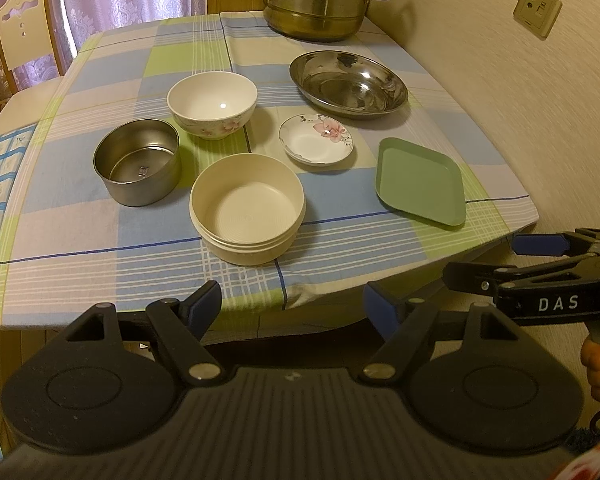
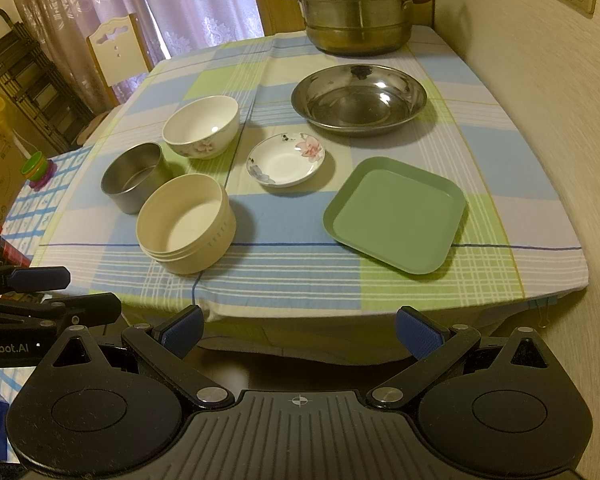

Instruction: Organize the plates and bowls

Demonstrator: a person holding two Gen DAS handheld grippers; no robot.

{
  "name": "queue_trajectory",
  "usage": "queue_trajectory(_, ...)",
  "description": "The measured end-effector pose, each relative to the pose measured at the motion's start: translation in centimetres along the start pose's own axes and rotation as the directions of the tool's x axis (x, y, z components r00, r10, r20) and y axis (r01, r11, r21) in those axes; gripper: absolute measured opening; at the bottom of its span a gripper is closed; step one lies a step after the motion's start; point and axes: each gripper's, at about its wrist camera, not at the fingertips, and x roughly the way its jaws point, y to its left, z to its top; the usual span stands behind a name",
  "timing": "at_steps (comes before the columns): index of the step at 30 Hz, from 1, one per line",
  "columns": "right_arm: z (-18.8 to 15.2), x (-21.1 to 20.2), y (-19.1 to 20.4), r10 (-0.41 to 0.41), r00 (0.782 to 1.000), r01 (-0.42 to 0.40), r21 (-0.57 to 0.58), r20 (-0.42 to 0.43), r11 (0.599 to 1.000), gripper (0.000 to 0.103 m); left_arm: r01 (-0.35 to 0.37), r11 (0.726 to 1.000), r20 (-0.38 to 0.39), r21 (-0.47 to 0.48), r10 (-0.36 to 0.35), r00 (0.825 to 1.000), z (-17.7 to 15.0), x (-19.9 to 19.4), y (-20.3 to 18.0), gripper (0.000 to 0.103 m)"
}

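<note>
Dim, warm yellowish indoor light fills both views. An overhead source leaves a small glare spot in the white bowl [image 1: 212, 104] and bright reflections in the steel dish [image 2: 359, 99]. Soft shadows fall toward the right of the dishes. Fisheye distortion bends the bench [image 1: 100, 240] edges; corners vignette black, and the wall [image 1: 540, 120] smears.

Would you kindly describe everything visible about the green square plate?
The green plate is a matte, plastic-looking square with rounded corners and a low raised rim. It is empty and lies flat on the checked tablecloth near the table's front right corner, turned slightly askew. Nothing else touches it; the flowered saucer sits apart on its left.
</note>
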Motion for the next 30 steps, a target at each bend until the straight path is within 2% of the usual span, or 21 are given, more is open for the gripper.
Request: queue_trajectory(30, 0.27, 0.13, 0.02, -0.001, 1.0, 0.001, -0.001, 0.0, 1.0, 0.102, 0.002, 1.0, -0.003, -0.002, -0.002, 1.0, -0.11, 0.08, 0.1, 0.077)
